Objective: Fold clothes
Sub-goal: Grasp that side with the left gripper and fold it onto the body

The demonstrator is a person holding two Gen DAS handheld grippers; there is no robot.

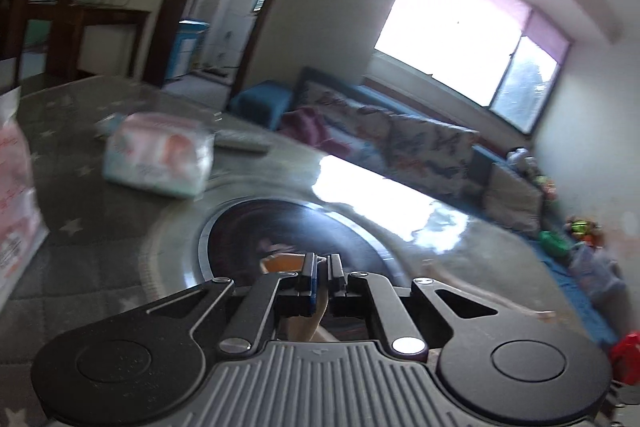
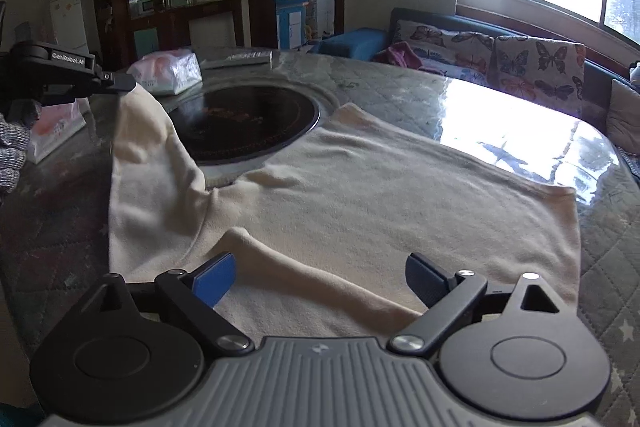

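Observation:
A cream shirt (image 2: 340,195) lies spread on the round table (image 2: 400,83). My left gripper (image 2: 128,83) is shut on the shirt's left sleeve and holds it lifted above the table, the cloth hanging down from it. In the left wrist view the left gripper (image 1: 323,267) pinches a strip of cream cloth (image 1: 320,303) between its closed fingers. My right gripper (image 2: 320,277) is open and empty, just above the shirt's near edge, with a cloth fold between its blue pads (image 2: 216,279).
A dark round hotplate (image 2: 244,119) sits in the table's middle, partly under the shirt. A tissue pack (image 2: 168,71) and a remote (image 2: 244,59) lie at the far side. A bag (image 2: 56,127) stands at left. A butterfly-print sofa (image 2: 500,59) runs behind the table under the window.

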